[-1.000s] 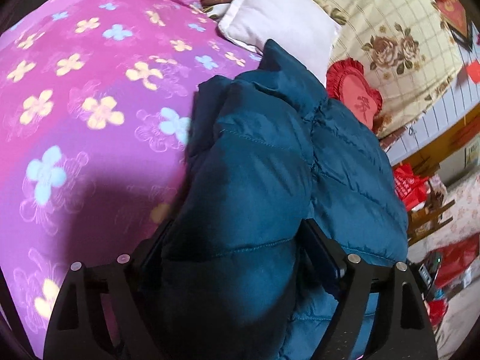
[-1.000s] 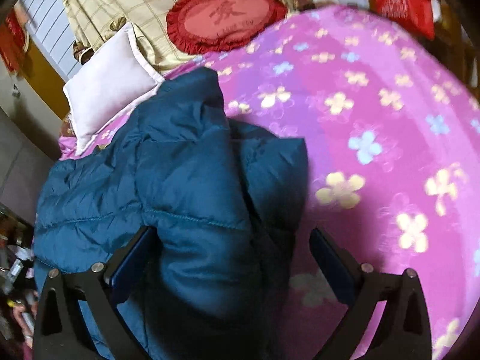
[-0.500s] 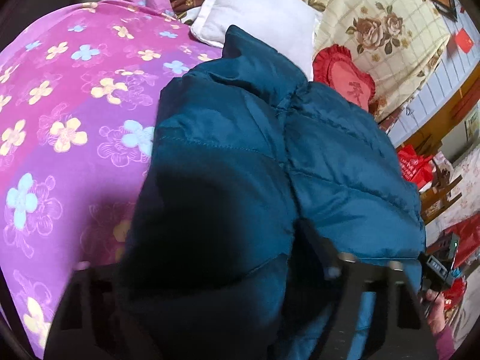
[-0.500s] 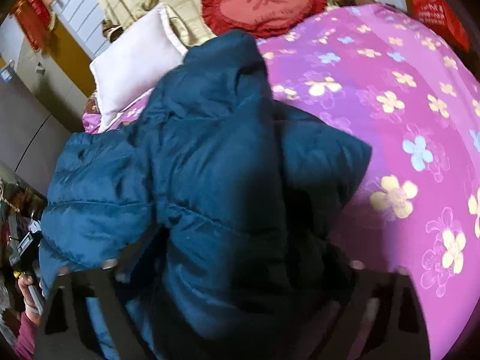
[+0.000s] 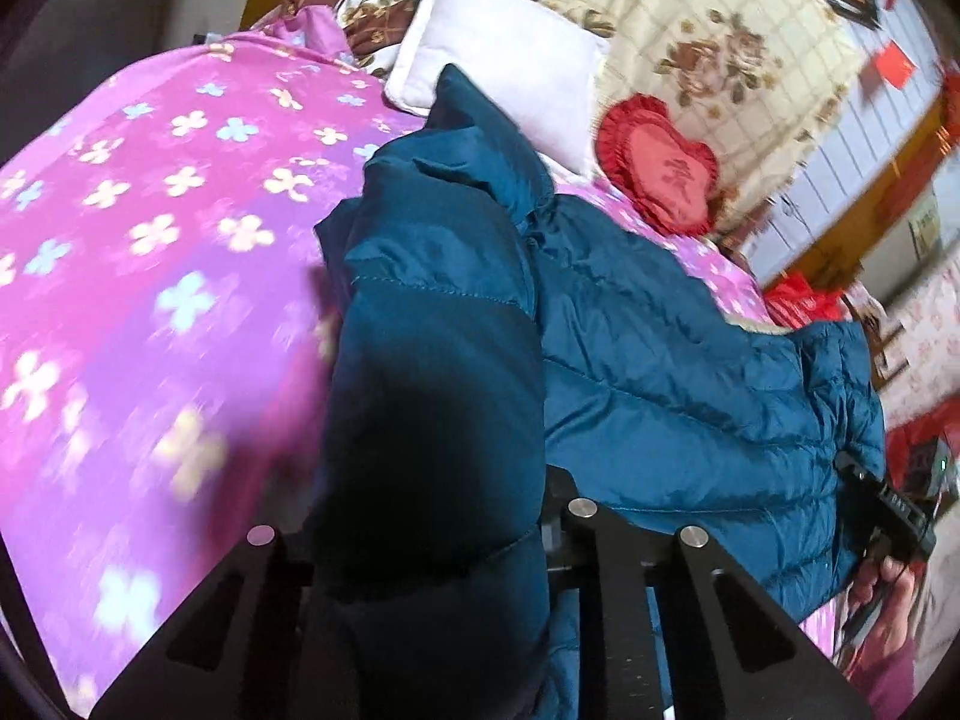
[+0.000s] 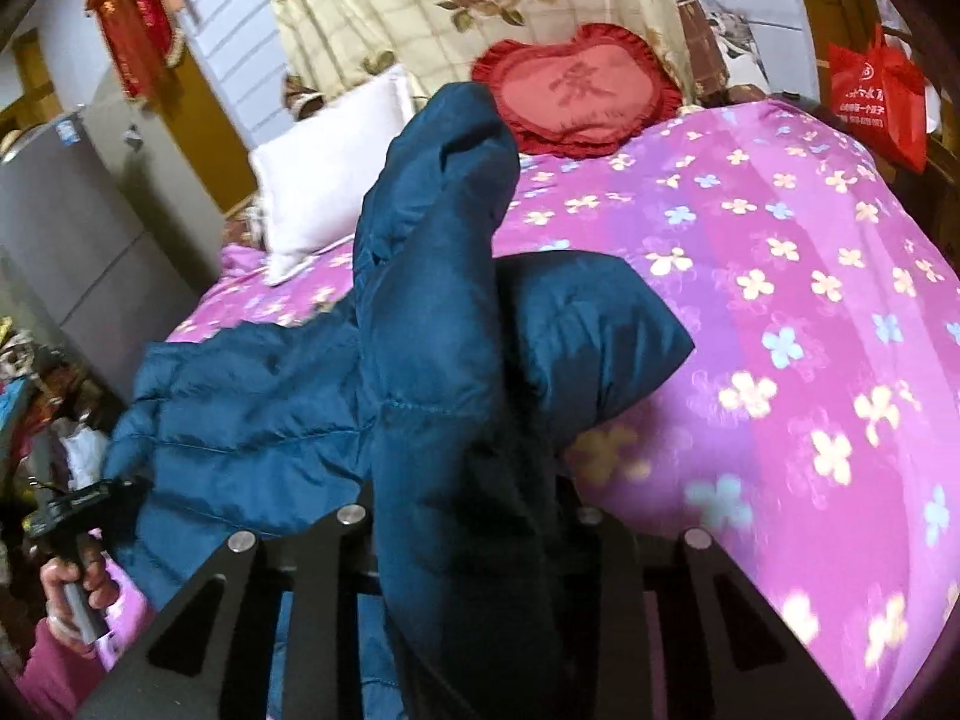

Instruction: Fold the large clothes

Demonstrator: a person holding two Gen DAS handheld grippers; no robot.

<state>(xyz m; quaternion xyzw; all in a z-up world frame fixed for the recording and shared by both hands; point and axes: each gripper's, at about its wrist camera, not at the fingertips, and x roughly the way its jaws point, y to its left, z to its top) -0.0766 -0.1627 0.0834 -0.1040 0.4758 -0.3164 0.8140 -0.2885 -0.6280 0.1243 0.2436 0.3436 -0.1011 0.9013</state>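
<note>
A teal quilted down jacket [image 5: 660, 372] lies on a bed with a pink flowered cover [image 5: 150, 276]. My left gripper [image 5: 432, 546] is shut on a thick fold of the jacket, which hides the fingertips. My right gripper [image 6: 468, 534] is shut on another fold of the same jacket [image 6: 432, 324] and holds it raised off the bed cover [image 6: 810, 312], with the fabric bunched and standing up ahead of the jaws. Each view shows the other gripper at the jacket's far edge, held by a hand.
A white pillow [image 5: 510, 60] and a red heart-shaped cushion [image 5: 660, 174] lie at the head of the bed before a beige floral quilt [image 5: 720, 42]. A grey cabinet [image 6: 78, 228] stands beside the bed. A red bag [image 6: 876, 96] hangs at the far corner.
Both grippers have closed on the jacket and lifted it. The jacket has risen off the bed and bunched up; the views have tilted up toward the head of the bed.
</note>
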